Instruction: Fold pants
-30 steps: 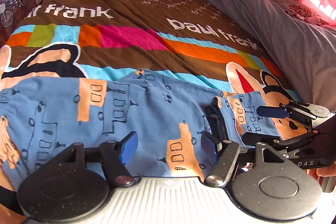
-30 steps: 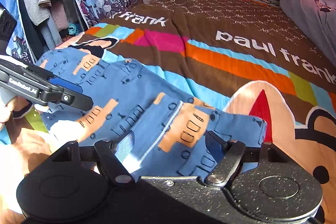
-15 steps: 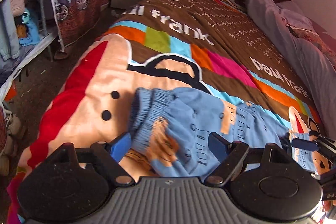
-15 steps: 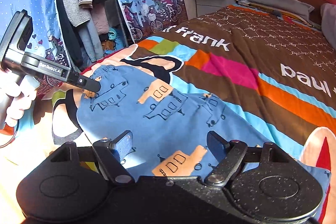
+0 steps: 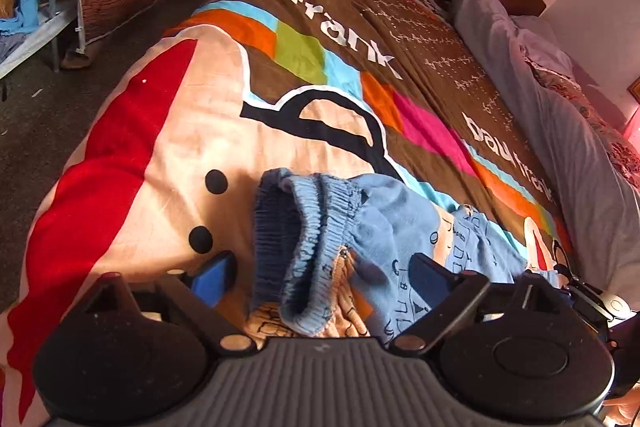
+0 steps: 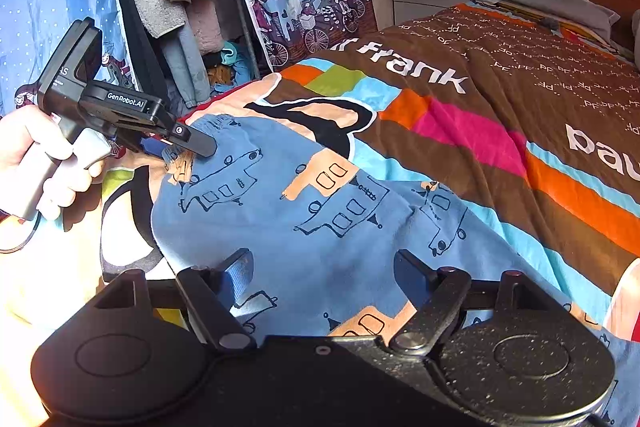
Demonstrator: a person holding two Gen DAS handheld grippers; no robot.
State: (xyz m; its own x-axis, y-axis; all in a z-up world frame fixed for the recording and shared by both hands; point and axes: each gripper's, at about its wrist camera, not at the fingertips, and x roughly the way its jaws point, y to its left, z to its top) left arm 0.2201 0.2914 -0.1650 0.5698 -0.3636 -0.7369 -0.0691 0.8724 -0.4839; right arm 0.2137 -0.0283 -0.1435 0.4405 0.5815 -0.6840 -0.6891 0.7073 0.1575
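The pants (image 6: 320, 211) are soft and floppy. They are best pinched at the stretchy waistband (image 5: 320, 227), which sits between the wide-apart fingers of the left gripper (image 5: 320, 273). Nothing is held by the right gripper (image 6: 324, 271), which is spread wide too.

"GenRobot.AI" on left gripper (image 6: 176, 147), "frank" and "pau" on bedspread (image 6: 472, 131)

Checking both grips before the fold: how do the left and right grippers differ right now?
The left gripper straddles the pants' ribbed waistband; the right gripper sits over the flat printed leg fabric. The waistband is bunched between the left's fingers; cloth lies smooth under the right's. Both stand wide open, gripping nothing.
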